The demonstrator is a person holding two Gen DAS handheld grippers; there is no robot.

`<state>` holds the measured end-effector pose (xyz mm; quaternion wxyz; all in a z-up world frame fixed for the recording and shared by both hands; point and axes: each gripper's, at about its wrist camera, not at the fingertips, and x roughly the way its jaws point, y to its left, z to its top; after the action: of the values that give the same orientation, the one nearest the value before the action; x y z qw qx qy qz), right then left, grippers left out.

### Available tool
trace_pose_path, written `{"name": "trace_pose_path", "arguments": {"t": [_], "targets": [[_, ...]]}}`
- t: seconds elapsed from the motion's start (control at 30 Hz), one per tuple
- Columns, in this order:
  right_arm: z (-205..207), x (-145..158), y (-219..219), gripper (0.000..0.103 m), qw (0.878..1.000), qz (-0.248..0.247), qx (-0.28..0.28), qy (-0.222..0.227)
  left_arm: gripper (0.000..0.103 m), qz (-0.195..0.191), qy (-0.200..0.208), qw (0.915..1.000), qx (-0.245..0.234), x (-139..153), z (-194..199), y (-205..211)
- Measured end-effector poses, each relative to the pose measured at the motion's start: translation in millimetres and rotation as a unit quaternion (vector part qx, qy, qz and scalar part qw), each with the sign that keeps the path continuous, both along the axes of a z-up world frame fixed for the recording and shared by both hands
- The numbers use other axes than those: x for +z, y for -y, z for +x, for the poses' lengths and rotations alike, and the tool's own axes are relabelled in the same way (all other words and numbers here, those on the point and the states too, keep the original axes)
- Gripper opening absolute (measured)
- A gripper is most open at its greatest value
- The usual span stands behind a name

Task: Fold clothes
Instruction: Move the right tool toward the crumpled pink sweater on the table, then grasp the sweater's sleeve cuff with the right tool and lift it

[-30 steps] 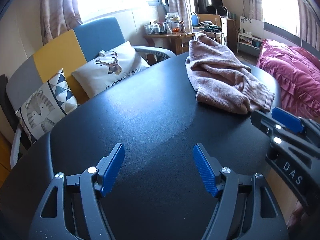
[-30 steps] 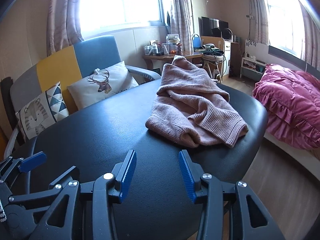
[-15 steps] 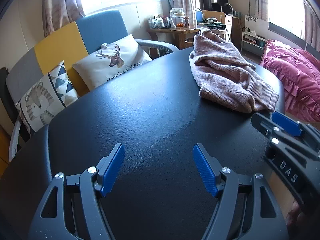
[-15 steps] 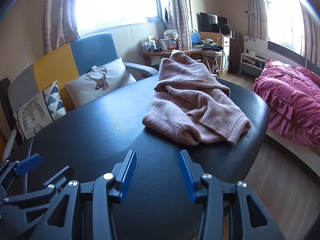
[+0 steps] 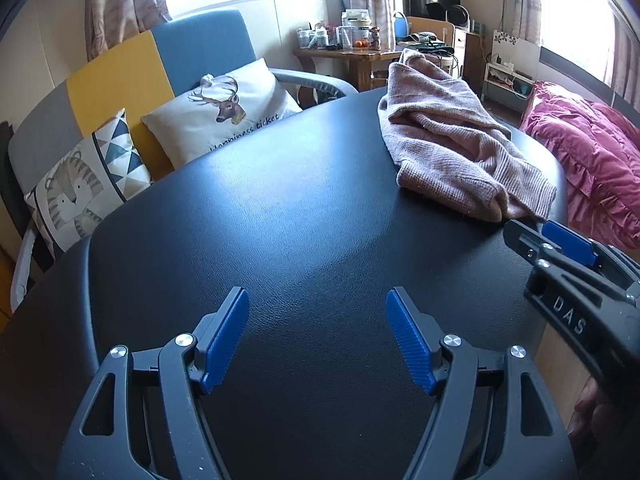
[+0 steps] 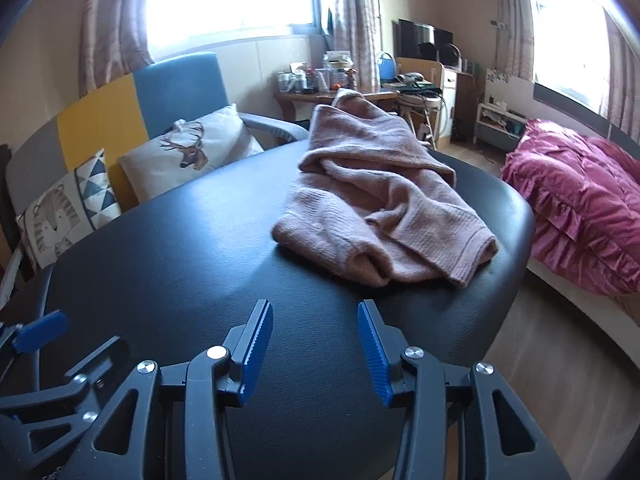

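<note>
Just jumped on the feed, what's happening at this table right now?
A person holds a gripper in each hand over a black table. A crumpled pink knit sweater lies at the far side, not yet folded. The left gripper and right gripper both hover open and empty above bare tabletop, short of the sweater, touching nothing.

**Two wrist views, one worktop**

Your left tool [image 5: 316, 336] camera looks down and forward across the black worktop [image 5: 280, 220]. Your right tool [image 6: 316, 344] camera faces likewise, nearer the pink sweater [image 6: 380, 216]. Both share worktop, sweater and sofa [image 5: 120, 80].
</note>
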<state>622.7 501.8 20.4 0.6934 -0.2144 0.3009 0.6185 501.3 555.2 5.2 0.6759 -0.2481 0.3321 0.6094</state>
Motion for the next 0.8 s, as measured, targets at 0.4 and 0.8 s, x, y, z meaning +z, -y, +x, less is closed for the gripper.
{"name": "trace_pose_path", "arguments": {"t": [0.4,0.8], "targets": [[17,-5,-44,0.045,1.0,-0.002,0.003,0.03,0.074,-0.032,0.01,0.9995,-0.002,-17,-6,-1],[20,-16,-102,0.045,0.997,-0.007,0.029,0.075,0.074,-0.048,-0.004,0.9988,0.001,-32,-18,0]]}}
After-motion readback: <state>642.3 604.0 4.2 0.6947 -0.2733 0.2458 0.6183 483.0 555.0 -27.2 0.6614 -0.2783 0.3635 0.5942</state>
